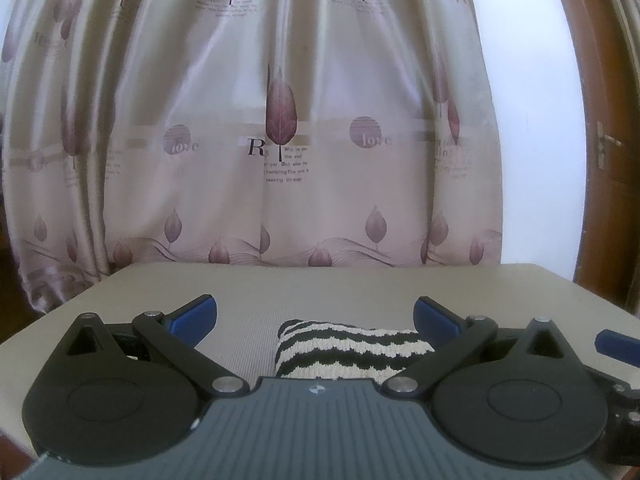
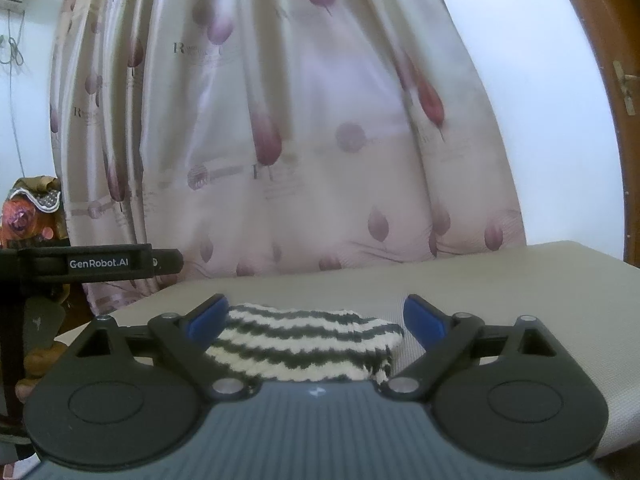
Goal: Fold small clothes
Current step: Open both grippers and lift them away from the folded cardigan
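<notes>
Risk: striped garment (image 2: 304, 344) lying bunched on beige surface (image 2: 520, 300), thick knit likely springing open or dragging if pinched one layer only. Left gripper (image 1: 316, 316) hovering near garment, fingers apart, gripping nothing. Right gripper (image 2: 316, 316) likewise spread, straddling garment. Containers: none showing.

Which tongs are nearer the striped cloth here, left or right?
Right, narrowly. The right tongs straddle the striped cloth, one finger overlapping its edge; the left tongs are open just short of it.
</notes>
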`<act>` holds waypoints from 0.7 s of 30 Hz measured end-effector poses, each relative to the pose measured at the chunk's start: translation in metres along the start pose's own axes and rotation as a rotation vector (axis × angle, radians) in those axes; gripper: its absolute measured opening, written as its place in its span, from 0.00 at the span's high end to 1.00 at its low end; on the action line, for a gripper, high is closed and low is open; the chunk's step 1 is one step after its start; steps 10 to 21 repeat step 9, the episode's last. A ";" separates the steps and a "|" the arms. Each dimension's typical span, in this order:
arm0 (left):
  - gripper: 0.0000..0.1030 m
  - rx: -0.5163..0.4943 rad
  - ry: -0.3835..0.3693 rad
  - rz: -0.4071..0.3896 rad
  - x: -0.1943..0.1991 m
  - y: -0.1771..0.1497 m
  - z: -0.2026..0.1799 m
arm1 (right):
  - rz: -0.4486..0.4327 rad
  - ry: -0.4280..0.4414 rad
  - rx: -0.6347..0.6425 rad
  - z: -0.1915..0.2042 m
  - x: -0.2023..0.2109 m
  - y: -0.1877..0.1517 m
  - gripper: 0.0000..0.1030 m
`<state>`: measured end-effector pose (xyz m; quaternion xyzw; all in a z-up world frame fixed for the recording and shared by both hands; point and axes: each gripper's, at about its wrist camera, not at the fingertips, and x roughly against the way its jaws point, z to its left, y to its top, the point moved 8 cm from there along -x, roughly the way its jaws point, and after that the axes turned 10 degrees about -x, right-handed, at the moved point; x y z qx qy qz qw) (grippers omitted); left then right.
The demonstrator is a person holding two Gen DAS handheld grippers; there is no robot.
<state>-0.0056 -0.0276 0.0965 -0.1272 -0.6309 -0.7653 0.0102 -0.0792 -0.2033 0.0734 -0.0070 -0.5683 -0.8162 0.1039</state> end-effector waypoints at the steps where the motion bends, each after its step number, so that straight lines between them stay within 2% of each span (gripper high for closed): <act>1: 0.00 -0.004 0.006 0.001 -0.001 -0.001 0.000 | 0.004 -0.001 0.000 0.000 -0.001 -0.001 0.07; 21: 0.00 -0.004 0.013 0.008 -0.006 -0.008 0.002 | 0.007 -0.011 0.006 0.001 -0.001 -0.001 0.07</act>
